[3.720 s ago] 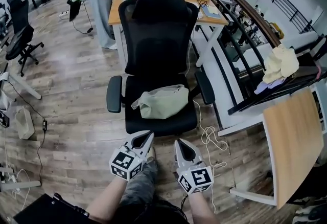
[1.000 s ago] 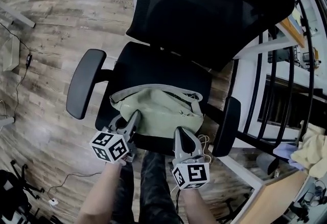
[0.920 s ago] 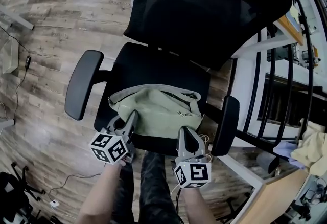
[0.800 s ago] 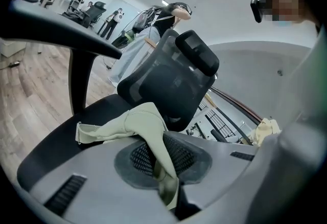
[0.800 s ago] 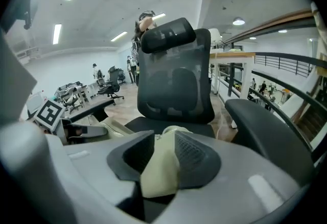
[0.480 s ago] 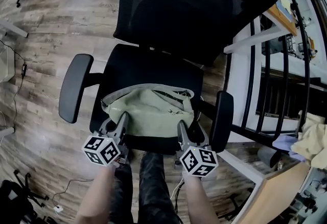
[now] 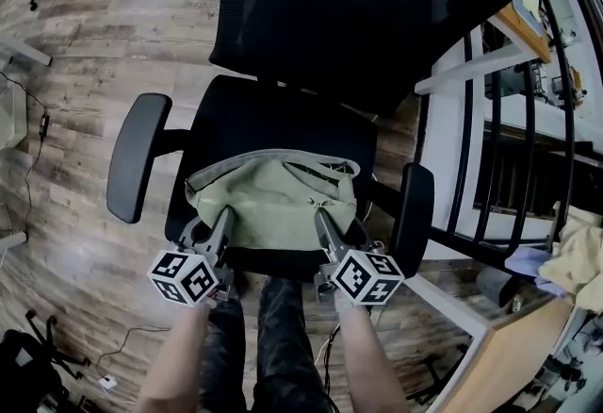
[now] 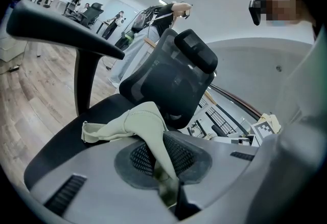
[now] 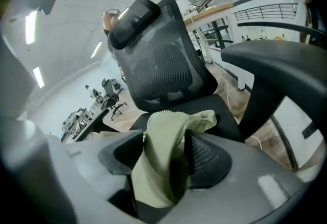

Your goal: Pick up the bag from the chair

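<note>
Viewpoint: We look steeply down from a head camera onto a black office chair [image 7: 283, 119]. Our two forearms [image 7: 179, 355] reach in from the bottom edge.
Bag: A pale olive-green fabric bag [image 7: 273, 199] lies slumped on the front half of the seat. Its zip [image 7: 325, 177] runs along the far right part. The bag rests on the chair and is not lifted.
Left gripper: The left gripper [image 7: 220, 216] meets the bag's near left edge. In the left gripper view we see the jaws closed almost together. They pinch a fold of the green fabric between the pads.
Right gripper: The right gripper [image 7: 318, 213] reaches the bag's near right edge. Its jaws have just been opening and now stand wide apart. A loose bunch of bag fabric hangs between them, and we see the pads not clamping it.
Chair parts: The mesh backrest [image 7: 358, 15] fills the top of the head view. An armrest [image 7: 137, 156] stands on each side of the seat.
Floor: Wood-look planks [image 7: 75, 72] lie to the left of the chair.
Right side: A dark railing [image 7: 490, 138] runs just beside the chair. Past it, a pale yellow cloth [image 7: 579, 256] shows at the picture's edge.
Legs: Our dark trousers [image 7: 283, 336] show just below the seat's front edge, between the two grippers.
</note>
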### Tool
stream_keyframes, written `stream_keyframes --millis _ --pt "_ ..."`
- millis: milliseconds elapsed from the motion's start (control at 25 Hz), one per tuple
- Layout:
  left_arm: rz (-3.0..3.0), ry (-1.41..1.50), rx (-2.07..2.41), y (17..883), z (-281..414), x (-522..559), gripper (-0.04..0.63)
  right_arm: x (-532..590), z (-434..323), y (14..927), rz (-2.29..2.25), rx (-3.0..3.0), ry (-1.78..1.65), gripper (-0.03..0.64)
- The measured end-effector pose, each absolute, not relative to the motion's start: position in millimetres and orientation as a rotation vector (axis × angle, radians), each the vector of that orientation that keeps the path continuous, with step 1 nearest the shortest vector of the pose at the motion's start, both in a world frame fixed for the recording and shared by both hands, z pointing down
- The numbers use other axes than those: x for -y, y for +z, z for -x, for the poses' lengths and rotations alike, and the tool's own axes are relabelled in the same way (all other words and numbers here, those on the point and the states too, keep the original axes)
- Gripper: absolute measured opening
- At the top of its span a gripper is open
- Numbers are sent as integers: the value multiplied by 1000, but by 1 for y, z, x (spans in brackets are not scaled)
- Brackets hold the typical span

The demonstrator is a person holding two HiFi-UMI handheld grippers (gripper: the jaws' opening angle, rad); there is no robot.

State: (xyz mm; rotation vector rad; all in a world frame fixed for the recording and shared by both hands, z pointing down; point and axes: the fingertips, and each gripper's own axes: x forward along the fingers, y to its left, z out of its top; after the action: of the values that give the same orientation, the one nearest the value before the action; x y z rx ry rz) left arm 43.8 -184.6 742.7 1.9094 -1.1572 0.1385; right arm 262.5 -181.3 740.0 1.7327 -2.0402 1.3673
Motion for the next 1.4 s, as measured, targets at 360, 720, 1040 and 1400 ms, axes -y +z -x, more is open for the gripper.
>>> stream_keyframes --millis 360,720,1040,1400 --pt "-1947 120 1125 729 -49 187 20 180 -252 716 -1668 2182 1220 104" --pt "-2005 105 1097 692 -58 204 18 191 -247 670 -1696 2287 1207 83" --pt "-2059 165 1059 667 -61 212 17 184 -247 645 -1726 2298 1235 80" --pt "-2108 179 1047 632 -61 216 17 181 -242 609 -1727 2348 1217 78"
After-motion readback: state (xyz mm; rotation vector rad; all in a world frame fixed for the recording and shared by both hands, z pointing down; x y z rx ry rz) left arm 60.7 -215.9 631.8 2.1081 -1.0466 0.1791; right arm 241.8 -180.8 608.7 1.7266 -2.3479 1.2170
